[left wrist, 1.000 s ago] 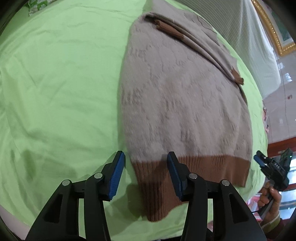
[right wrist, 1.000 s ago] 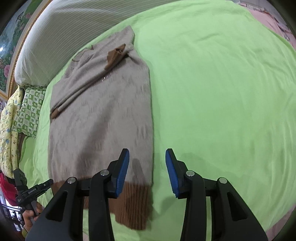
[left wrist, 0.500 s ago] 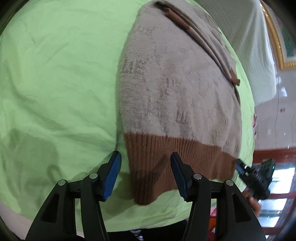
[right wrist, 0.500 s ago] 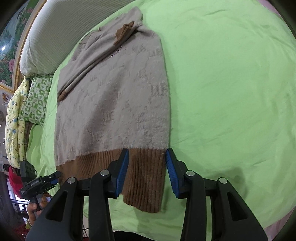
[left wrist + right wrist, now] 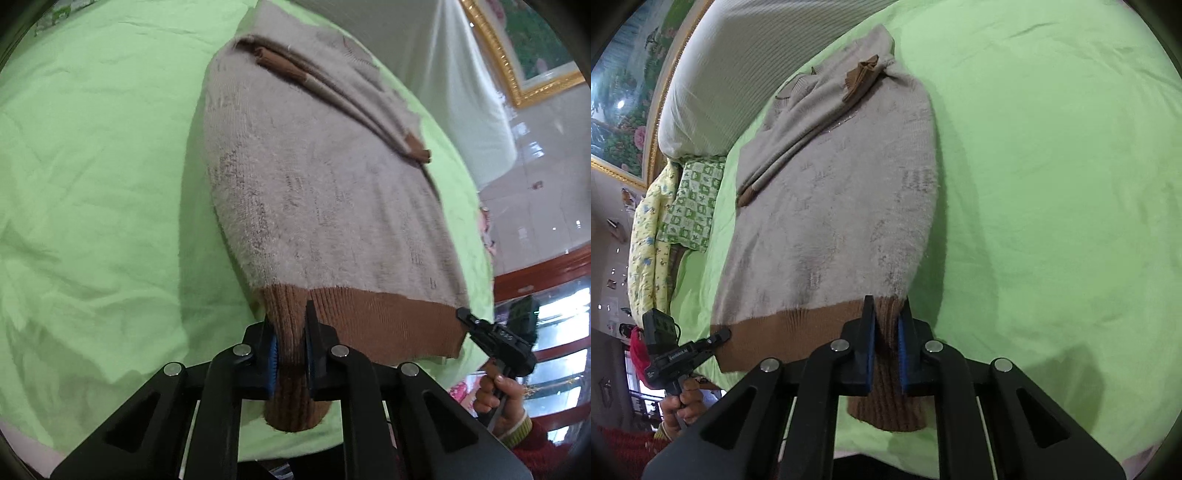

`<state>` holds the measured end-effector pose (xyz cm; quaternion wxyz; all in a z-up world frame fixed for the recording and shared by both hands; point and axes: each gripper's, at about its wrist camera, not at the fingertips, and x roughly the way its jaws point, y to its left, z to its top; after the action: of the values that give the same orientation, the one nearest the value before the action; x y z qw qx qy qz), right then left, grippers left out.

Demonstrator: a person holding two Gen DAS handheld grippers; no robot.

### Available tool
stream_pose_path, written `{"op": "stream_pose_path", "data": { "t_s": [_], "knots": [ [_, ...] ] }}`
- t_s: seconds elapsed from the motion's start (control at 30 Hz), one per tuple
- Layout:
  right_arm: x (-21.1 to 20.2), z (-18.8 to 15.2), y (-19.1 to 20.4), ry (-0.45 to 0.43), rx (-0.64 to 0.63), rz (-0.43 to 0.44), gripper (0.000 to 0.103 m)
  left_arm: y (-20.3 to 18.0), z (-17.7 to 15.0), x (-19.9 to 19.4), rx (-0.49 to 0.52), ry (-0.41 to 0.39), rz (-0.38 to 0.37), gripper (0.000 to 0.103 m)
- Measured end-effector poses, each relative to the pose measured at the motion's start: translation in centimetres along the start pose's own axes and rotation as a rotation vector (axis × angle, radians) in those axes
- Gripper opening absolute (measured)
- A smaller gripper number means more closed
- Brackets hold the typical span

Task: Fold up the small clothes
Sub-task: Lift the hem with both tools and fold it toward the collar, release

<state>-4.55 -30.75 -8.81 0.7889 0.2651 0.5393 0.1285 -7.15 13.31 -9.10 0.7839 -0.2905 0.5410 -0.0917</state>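
The left gripper has just clamped the brown hem of the beige sweater, spread near the green bed's front edge; the right gripper pinches the hem's opposite corner, likely to lift and fold it

Bed with green sheet; white ribbed headboard cushion at its head; gold-framed floral painting behind cushion; patterned pillows beside cushion; glossy tiled floor beyond.

Soft even daylight, faint shadows on the green sheet, slight motion blur, fisheye-bent dark edges
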Motion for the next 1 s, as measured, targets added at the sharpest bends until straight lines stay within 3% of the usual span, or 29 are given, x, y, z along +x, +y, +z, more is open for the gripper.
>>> {"op": "stream_pose_path", "data": {
  "t_s": [0.2, 0.43, 0.73, 1.0],
  "knots": [
    [-1.1, 0.0, -1.2, 0.021, 0.022, 0.044, 0.01, 0.2, 0.6, -1.0, -0.023, -0.013, -0.039, 0.009],
    [-1.7, 3.5, 2.4, -0.036, -0.044, 0.178, 0.01, -2.2, 5.5, -3.0, 0.005, -0.108, -0.07, 0.009],
    [-0.6, 14.7, 7.4, -0.193, -0.093, 0.276, 0.01, -4.9, 17.8, -3.6, 0.024, -0.283, -0.069, 0.009],
    [4.7, 24.9, 8.3, -0.241, -0.073, 0.241, 0.01, -4.4, 30.2, 1.7, -0.034, -0.303, -0.039, 0.009]
  ]
}}
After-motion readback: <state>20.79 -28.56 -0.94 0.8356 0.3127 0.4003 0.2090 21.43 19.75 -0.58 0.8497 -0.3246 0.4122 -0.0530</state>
